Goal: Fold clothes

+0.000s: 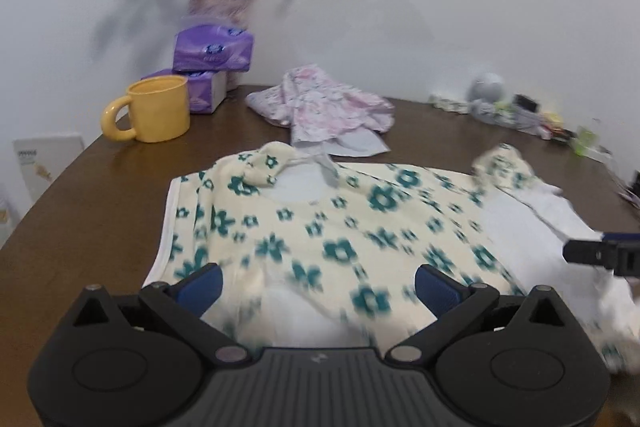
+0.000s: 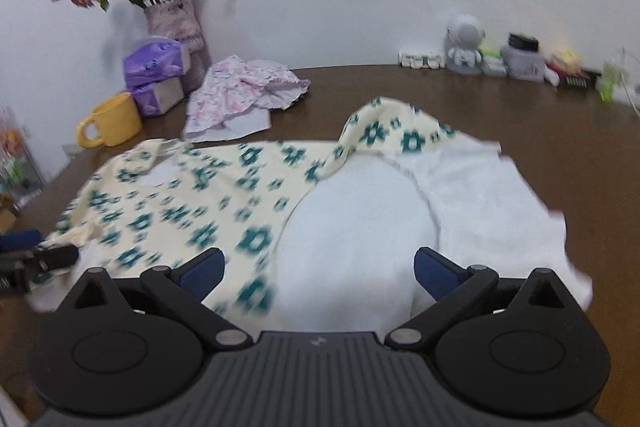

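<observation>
Left wrist view, near: left gripper released, jaws wide, nothing between them, low over the near hem of the flowered garment. Right gripper likewise released, above the white inside-out part. The garment lies spread on the table, part folded. Next grasp, by my judgement: pinch hem corners evenly, lift both together, lay flat. Farther: pink garment, yellow mug. Motion blur hides seams; near hem cut off by gripper bodies.
</observation>
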